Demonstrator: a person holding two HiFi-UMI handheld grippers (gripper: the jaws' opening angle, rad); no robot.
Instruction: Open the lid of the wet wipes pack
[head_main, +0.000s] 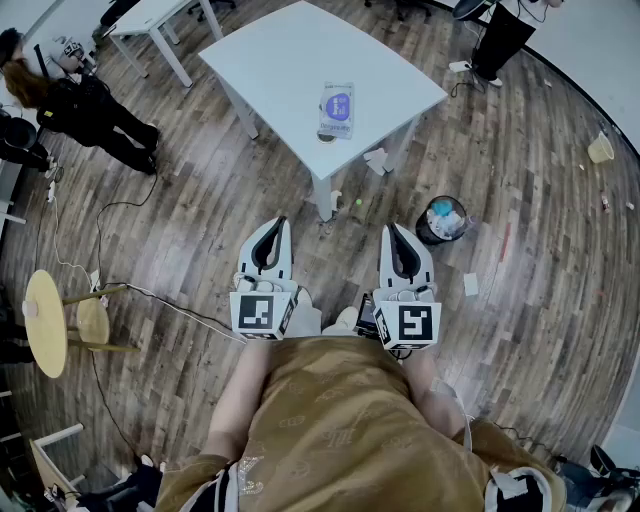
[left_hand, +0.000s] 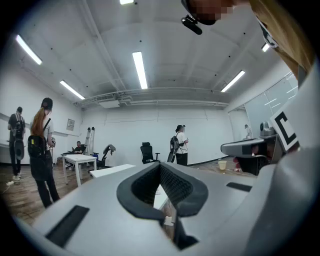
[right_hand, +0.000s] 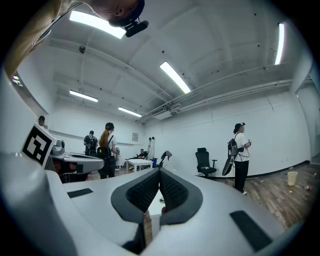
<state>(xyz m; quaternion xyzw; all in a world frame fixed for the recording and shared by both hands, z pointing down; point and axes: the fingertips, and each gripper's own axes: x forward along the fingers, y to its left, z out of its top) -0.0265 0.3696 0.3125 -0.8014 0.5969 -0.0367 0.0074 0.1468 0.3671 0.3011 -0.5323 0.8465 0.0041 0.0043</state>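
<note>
Wet wipes pack (head_main: 337, 108) flat on white table (head_main: 290, 60), untouched, lid apparently closed. Left gripper (head_main: 280, 222), right gripper (head_main: 391, 229) well short of table, jaws together, empty. Approach, lid-opening all left.

Wipes pack (head_main: 337, 108): flat, pale rectangular pouch w/ purple round label, lying face up on white counter (head_main: 280, 60), near its front edge. Lid state too small to tell.

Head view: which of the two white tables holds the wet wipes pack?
The big table straight ahead, with the wet wipes pack near its front corner. The other table stands narrower at the upper left.
</note>
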